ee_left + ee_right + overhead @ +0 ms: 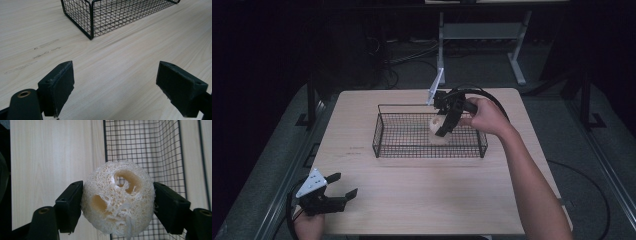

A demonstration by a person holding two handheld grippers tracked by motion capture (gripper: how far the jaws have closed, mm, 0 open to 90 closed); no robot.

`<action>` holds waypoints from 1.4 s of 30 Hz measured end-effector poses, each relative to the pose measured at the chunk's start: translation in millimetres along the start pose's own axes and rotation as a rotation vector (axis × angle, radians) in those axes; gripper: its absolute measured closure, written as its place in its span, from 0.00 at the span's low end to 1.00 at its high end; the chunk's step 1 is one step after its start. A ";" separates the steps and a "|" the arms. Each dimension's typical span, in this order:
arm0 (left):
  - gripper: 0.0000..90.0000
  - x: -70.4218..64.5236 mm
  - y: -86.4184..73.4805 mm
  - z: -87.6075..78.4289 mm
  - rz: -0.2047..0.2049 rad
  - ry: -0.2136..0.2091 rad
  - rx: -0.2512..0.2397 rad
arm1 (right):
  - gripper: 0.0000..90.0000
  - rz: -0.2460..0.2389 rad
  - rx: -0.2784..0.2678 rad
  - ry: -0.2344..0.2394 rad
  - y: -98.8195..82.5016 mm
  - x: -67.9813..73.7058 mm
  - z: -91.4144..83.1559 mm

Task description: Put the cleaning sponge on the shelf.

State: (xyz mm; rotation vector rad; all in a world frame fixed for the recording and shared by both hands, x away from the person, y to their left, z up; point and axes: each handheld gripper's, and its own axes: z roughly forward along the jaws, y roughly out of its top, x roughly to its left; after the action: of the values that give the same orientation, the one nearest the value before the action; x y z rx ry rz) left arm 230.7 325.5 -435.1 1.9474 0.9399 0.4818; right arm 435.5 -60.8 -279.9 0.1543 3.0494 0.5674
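A person's right hand-held gripper [443, 121] holds a pale loofah sponge [435, 125] over the black wire basket [384, 148] at the middle of the wooden desk [422, 200], its jaws clamped on either side of the fibrous ball [117, 198]. The sponge appears to hang above the basket's far right part, not yet set on the mesh floor. The left hand-held gripper [343, 186] waits at the desk's near left corner, jaws wide apart and empty. The carry looks nearly done; lowering and letting go seem left.
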 end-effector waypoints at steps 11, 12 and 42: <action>0.15 1.5 -0.3 0.7 -0.006 0.001 -0.006 | 0.31 0.038 -0.028 -0.008 0.9 -23.7 -6.9; 0.15 1.3 0.0 1.0 -0.004 0.001 -0.004 | 0.31 0.043 -0.030 -0.007 0.2 -25.3 -6.1; 0.15 1.6 -0.2 0.7 -0.005 0.004 -0.004 | 0.31 0.147 -0.010 0.022 -23.5 -57.0 32.1</action>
State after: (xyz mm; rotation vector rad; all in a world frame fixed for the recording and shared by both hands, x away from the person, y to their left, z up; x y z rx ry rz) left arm 232.1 326.4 -435.7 1.9406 0.9449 0.4844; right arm 491.8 -77.1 -317.4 0.3769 3.0737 0.5955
